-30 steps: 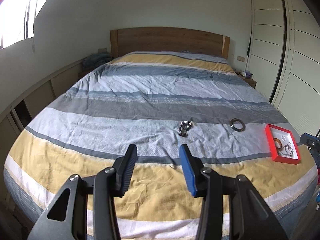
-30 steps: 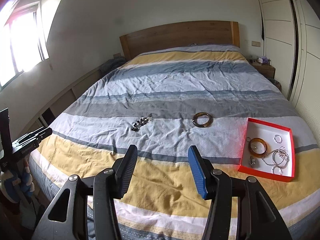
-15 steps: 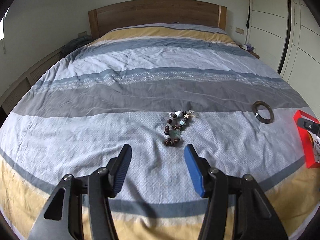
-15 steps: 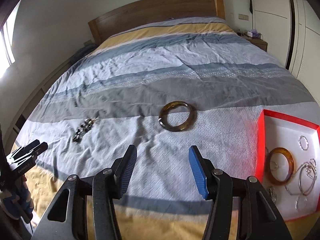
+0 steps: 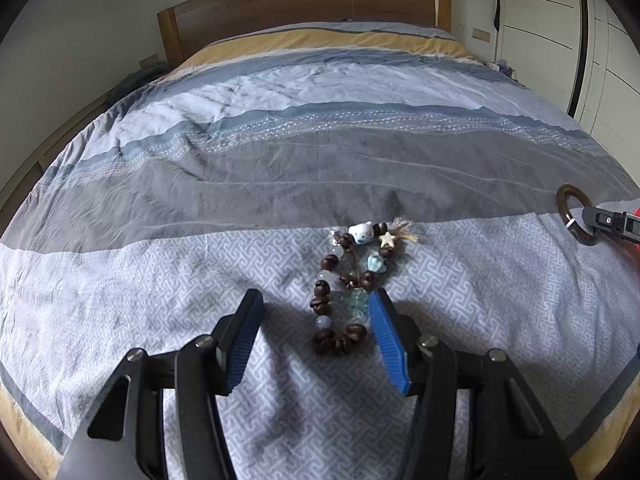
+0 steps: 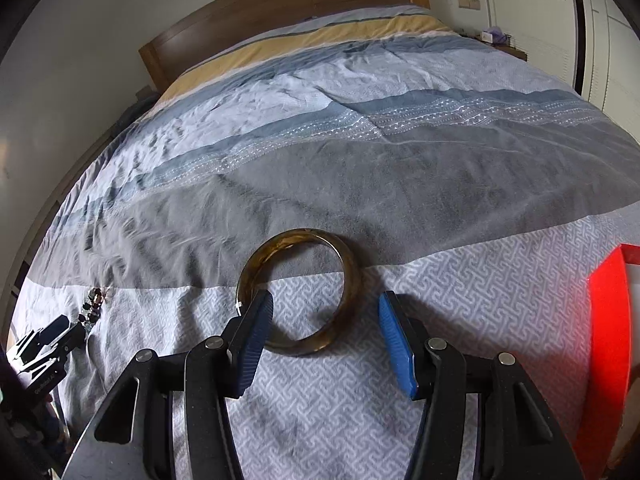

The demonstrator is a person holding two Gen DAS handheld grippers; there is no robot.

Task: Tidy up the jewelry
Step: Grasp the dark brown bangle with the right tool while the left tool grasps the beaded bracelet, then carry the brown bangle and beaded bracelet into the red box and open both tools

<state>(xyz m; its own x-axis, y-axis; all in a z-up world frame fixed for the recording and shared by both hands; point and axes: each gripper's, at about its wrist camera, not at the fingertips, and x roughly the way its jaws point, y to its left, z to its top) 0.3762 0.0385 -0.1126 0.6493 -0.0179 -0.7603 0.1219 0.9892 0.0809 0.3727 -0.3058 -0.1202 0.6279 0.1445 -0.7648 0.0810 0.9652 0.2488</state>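
Note:
A beaded bracelet [image 5: 352, 264] of dark brown and pale beads with a white bear charm lies on the patterned bedspread. My left gripper [image 5: 316, 296] hangs open just over its near end, and the nearest beads lie between the blue pads, untouched. A brown translucent bangle [image 6: 352, 276] lies flat on the bed. My right gripper [image 6: 326, 298] stands open over its near half, the left finger crossing the bangle's left rim. The same bangle [image 5: 560, 200] shows at the right edge of the left wrist view.
The red wall of a jewelry tray [image 6: 608, 320] stands close to the right of the right gripper. A wooden headboard [image 5: 300, 4] and white wardrobe doors [image 5: 560, 20] bound the bed. The striped bedspread [image 5: 320, 152] stretches ahead.
Both grippers came down and forward from the foot of the bed, the left to the beaded bracelet, the right to the bangle. The left jaws stand wider than before.

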